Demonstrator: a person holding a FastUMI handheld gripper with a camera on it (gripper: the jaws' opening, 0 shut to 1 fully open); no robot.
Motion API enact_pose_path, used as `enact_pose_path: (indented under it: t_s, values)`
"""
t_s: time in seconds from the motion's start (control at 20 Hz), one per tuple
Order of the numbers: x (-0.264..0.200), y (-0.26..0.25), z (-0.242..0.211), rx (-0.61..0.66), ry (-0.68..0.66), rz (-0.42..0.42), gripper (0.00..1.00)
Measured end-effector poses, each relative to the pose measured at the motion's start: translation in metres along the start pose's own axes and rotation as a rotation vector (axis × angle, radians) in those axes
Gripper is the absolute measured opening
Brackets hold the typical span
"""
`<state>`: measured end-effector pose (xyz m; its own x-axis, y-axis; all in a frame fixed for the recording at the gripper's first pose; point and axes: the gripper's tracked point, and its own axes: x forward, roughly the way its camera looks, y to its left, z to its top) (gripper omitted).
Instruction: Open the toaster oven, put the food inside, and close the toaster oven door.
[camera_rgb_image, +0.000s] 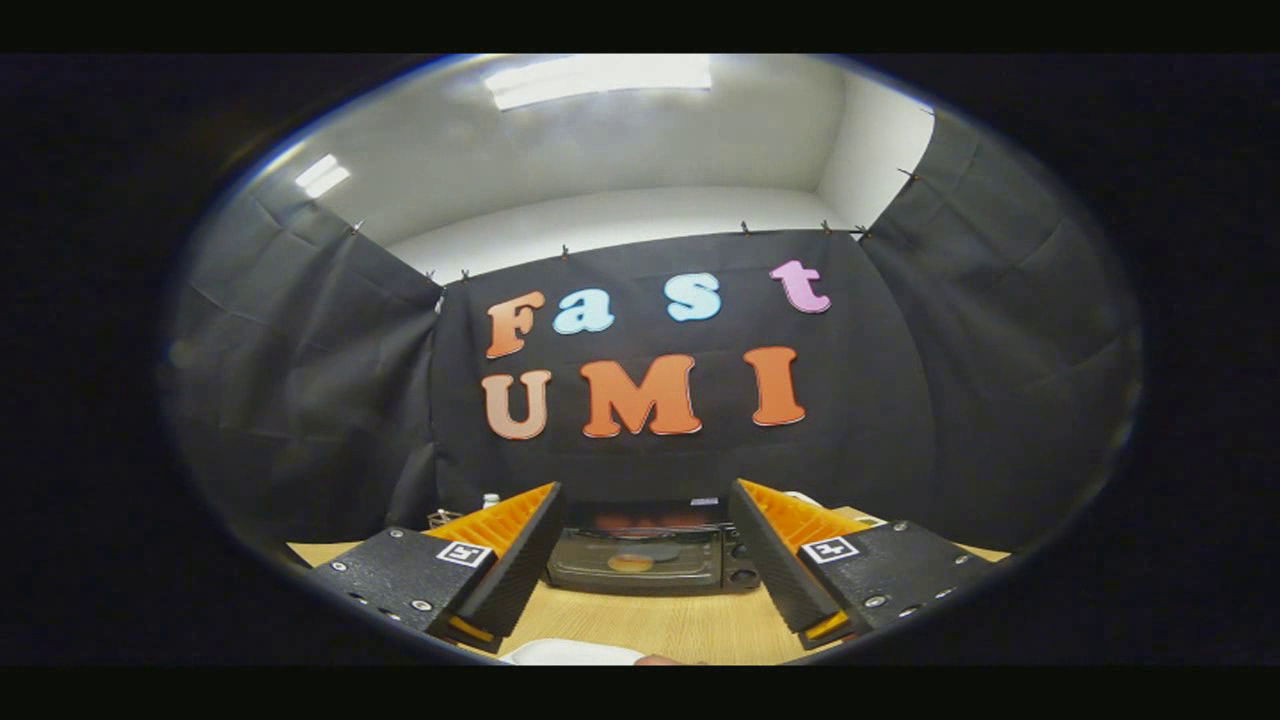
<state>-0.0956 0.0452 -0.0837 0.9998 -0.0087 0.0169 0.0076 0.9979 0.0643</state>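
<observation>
A: Looking past the gripper (640, 560), fingers spread wide and holding nothing — where's the oven?

B: Black boxy toaster oven (655, 560) at 12 o'clock, on the wooden table (690, 625). No readable labels.

Wood-grain table (660, 625); seemingly glossy toaster oven (650, 560)

Tool (645, 540) fingers wide apart, empty, toaster oven (650, 560) beyond on wooden table (690, 625).
</observation>
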Motion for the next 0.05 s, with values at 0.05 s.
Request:
enact_pose_path:
  t_s: [0.05]
  values:
    - [-0.0001, 0.0018, 0.0002, -0.001, -0.002, 0.002, 0.97]
